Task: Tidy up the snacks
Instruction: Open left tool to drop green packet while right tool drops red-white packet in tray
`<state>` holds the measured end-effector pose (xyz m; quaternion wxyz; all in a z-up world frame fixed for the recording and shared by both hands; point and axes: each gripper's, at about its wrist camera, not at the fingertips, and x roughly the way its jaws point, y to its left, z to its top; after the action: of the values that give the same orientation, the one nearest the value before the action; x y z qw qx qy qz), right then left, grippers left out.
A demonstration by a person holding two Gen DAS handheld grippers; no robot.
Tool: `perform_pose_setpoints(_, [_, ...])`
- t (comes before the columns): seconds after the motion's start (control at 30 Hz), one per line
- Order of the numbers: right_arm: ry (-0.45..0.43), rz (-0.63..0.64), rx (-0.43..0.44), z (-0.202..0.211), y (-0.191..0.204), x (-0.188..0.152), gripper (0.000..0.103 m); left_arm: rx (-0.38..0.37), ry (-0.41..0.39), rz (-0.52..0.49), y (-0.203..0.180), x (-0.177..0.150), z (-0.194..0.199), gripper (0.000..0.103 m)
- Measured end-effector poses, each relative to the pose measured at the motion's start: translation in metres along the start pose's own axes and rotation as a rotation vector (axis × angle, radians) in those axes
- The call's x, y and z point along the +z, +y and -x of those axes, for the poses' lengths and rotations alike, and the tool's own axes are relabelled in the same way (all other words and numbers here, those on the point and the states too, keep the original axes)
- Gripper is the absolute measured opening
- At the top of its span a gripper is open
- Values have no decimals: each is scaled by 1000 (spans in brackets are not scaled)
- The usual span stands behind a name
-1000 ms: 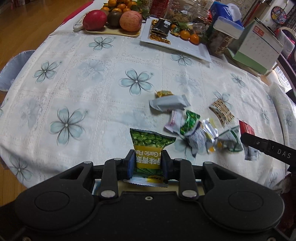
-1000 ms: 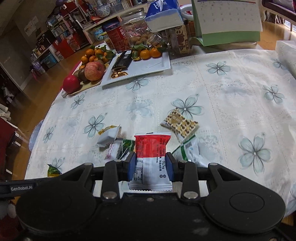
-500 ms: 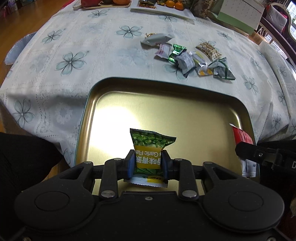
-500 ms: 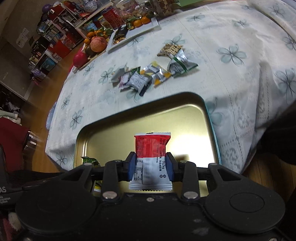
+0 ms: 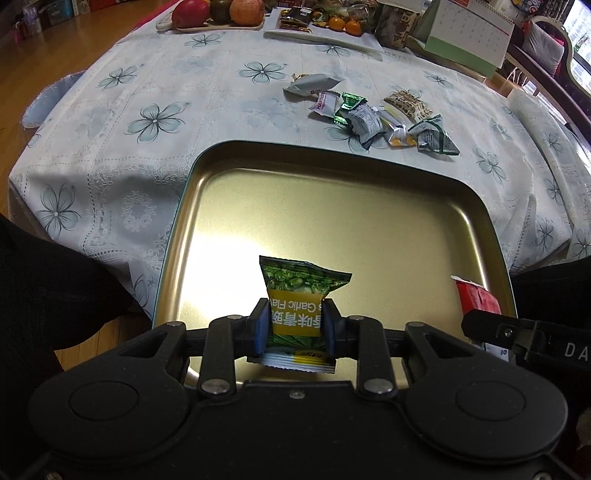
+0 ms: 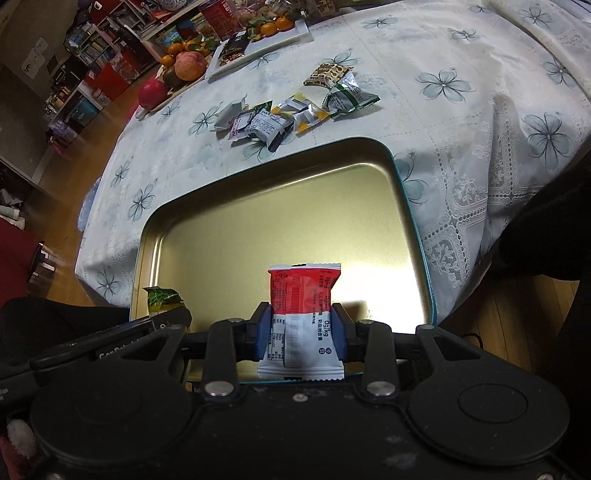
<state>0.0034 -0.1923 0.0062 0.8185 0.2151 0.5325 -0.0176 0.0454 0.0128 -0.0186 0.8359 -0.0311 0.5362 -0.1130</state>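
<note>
Gold tray [image 5: 207, 173] rim at tablecloth [image 5: 110, 155] edge, both tongs gripping packets

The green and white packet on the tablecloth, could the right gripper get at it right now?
Probably not yet. The right gripper is shut on the red and white packet over the gold tray. The green and white packet lies beyond the tray's far rim, uncovered, so the path looks free after release.

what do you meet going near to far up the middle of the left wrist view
left hand-held gripper → green garlic snack pack clamped in it → gold tray → cluster of loose wrapped snacks on the floral tablecloth → white plate with oranges
</note>
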Motion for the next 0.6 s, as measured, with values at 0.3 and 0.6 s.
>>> perform_pose_setpoints(0.3, [14, 21, -8, -3, 1, -7, 36, 6, -32, -3, -1, -3, 6, 38])
perform_pose_setpoints(0.6, [19, 2, -6, -3, -6, -8, 36, 24, -14, 3, -2, -5, 2, 38])
